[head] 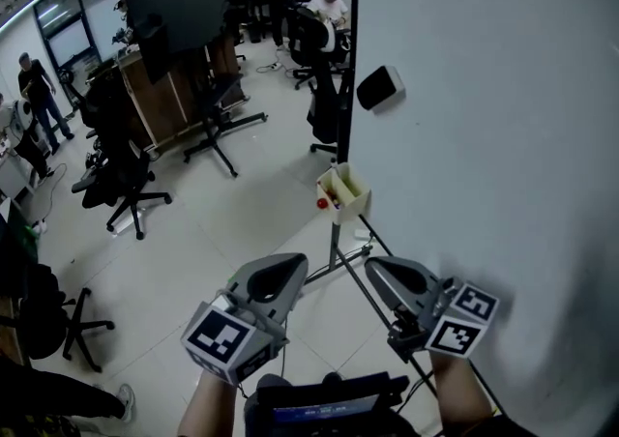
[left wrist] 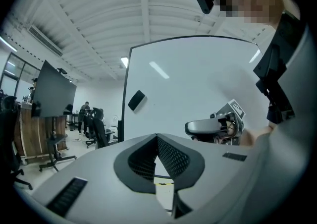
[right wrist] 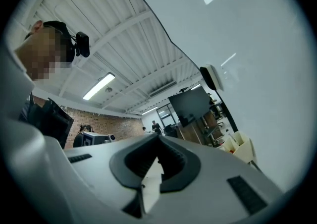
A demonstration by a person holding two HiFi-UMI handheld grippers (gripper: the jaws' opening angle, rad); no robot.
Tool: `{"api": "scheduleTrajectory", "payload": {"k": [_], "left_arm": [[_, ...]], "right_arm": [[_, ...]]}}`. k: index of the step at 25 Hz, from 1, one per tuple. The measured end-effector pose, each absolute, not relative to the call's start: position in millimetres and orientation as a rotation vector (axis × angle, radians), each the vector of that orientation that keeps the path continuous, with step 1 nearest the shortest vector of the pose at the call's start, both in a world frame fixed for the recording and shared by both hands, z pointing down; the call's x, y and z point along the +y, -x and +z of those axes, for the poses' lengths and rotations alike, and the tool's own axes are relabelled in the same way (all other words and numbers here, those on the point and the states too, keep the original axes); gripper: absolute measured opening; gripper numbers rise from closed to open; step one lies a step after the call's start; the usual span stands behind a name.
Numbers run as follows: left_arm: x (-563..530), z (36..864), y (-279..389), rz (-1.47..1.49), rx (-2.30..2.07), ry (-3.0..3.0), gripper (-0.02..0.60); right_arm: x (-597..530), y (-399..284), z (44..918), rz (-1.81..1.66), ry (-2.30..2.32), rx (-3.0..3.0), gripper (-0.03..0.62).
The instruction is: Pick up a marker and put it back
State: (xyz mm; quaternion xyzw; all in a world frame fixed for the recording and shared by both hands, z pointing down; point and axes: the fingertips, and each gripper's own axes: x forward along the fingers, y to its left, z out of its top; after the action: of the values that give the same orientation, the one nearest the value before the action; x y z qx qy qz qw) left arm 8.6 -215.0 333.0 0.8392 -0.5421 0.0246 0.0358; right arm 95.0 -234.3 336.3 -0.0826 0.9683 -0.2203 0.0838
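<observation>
both grippers clenched and empty, marker in its box

the left gripper (head: 290, 266) and right gripper (head: 379, 269) are held side by side, about level, before the whiteboard (head: 484, 135). each pair of jaws is seen pressed together at the tips, with nothing between them. the red end of a marker (head: 323, 202) is seen poking from the beige box (head: 353, 195) fixed at the board's left edge, well ahead of both grippers. a black eraser (head: 379, 87) is stuck on the board above the box.

Whiteboard (head: 484, 135) stands right; eraser (head: 379, 87) on it, far; holder box (head: 350, 191) on its left edge, nearer; office chairs (head: 116, 184) left.
</observation>
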Motion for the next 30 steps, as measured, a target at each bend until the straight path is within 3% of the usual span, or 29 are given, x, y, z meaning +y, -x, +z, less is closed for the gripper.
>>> {"api": "scheduleTrajectory", "payload": {"k": [9, 23, 30], "left_arm": [[-283, 341, 17, 0.061, -1.549, -2.688, 0.0], [-406, 355, 133, 0.127, -1.081, -2.917, 0.0], [-453, 381, 123, 0.168, -0.861, -2.964, 0.0]], "right_arm": [[-278, -62, 350, -0.597, 0.309, 2.942, 0.015], [-384, 71, 358, -0.516, 0.878, 2.905, 0.015], [-411, 67, 373, -0.558, 1.123, 2.866, 0.015]]}}
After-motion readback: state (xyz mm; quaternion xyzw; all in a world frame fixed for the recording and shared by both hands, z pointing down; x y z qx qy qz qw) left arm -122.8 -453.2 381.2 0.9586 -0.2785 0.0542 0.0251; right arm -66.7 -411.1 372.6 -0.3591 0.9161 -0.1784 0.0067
